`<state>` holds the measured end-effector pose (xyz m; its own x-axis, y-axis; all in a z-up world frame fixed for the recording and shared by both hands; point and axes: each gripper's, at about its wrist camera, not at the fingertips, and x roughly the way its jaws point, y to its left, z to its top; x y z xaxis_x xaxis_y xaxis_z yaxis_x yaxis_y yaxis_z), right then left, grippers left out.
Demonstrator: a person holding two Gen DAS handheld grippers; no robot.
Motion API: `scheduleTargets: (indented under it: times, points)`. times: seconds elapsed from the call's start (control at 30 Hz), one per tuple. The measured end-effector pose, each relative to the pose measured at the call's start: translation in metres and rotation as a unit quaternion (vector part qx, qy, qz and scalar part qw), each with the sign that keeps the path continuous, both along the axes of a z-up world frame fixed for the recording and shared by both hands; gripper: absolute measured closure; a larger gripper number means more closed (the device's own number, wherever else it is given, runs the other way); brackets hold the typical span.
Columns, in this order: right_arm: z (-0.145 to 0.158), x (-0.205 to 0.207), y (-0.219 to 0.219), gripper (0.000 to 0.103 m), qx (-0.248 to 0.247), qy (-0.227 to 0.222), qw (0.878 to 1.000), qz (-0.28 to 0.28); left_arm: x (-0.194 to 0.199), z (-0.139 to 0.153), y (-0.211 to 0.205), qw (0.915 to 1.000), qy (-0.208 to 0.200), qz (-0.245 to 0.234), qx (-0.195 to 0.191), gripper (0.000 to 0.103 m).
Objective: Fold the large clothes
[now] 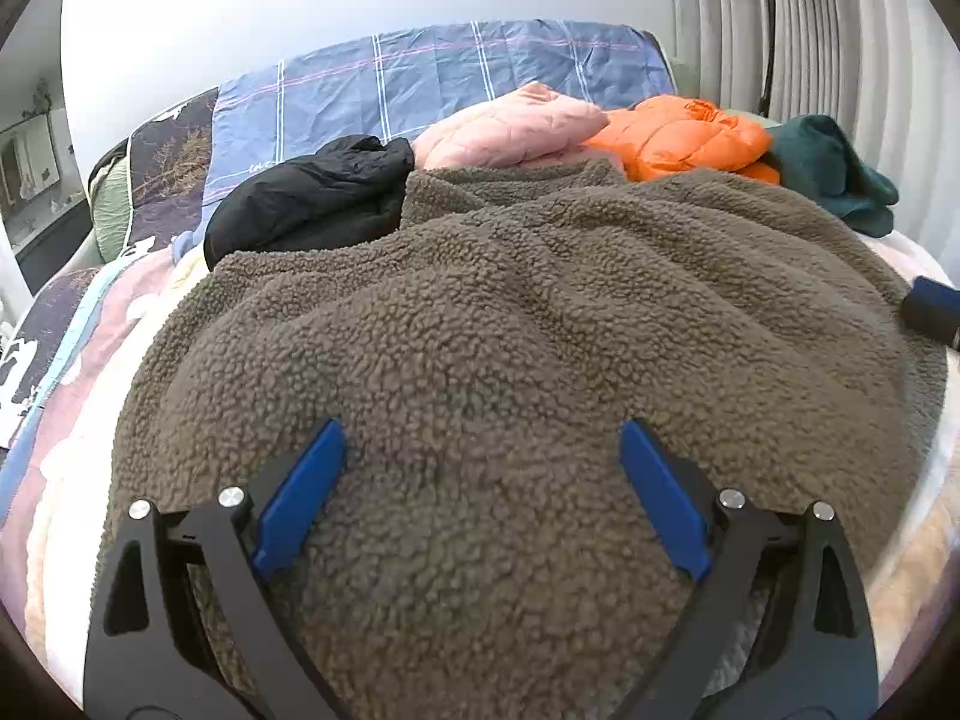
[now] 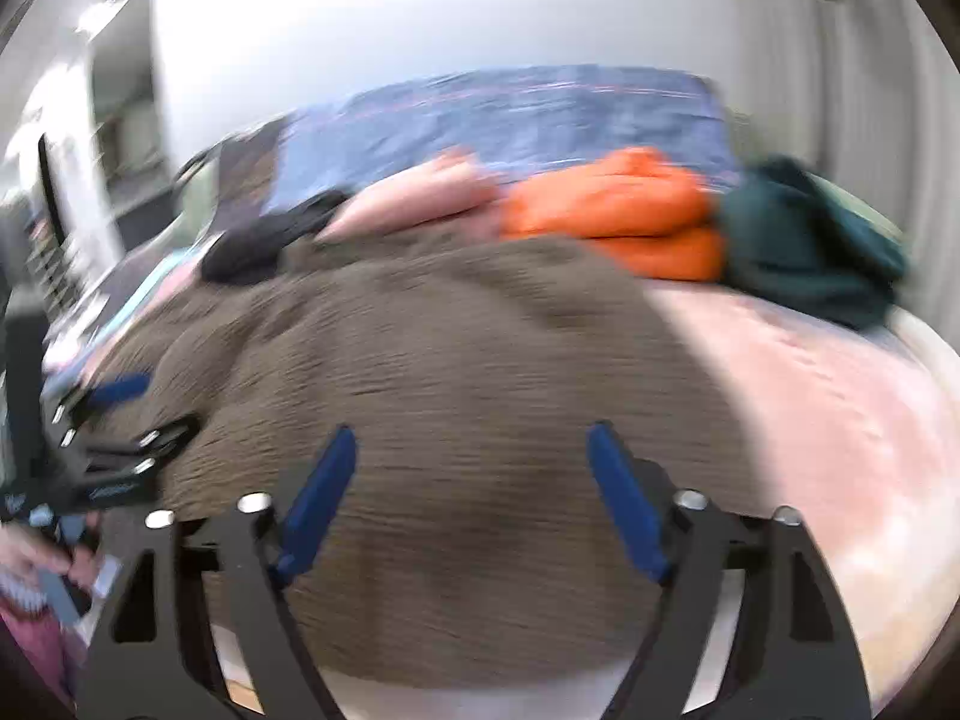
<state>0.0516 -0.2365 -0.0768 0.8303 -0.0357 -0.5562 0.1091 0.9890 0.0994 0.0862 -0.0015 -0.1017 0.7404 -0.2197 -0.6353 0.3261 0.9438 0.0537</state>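
Observation:
A large brown fleece garment lies spread on the bed and fills most of both views; it also shows in the right wrist view. My left gripper is open and empty, just above the fleece near its front part. My right gripper is open and empty over the fleece's near right part; this view is motion-blurred. The left gripper also shows at the left edge of the right wrist view, and a piece of the right gripper shows at the right edge of the left wrist view.
Behind the fleece lie a black jacket, a pink puffer jacket, an orange puffer jacket and a dark green garment. A blue checked pillow stands against the wall. Pink bedding lies right.

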Motion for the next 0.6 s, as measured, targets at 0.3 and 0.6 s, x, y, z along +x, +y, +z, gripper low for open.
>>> scheduleTargets:
  times: [0.3, 0.6]
  points:
    - [-0.056, -0.027, -0.11, 0.021, 0.252, 0.053, 0.962, -0.095, 0.002, -0.003, 0.0, 1.0, -0.006, 0.0, -0.007, 0.006]
    - [-0.053, -0.01, -0.099, 0.064, 0.219, 0.058, 0.97, -0.089, 0.001, -0.005, 0.0, 0.9999, -0.009, -0.003, -0.014, 0.006]
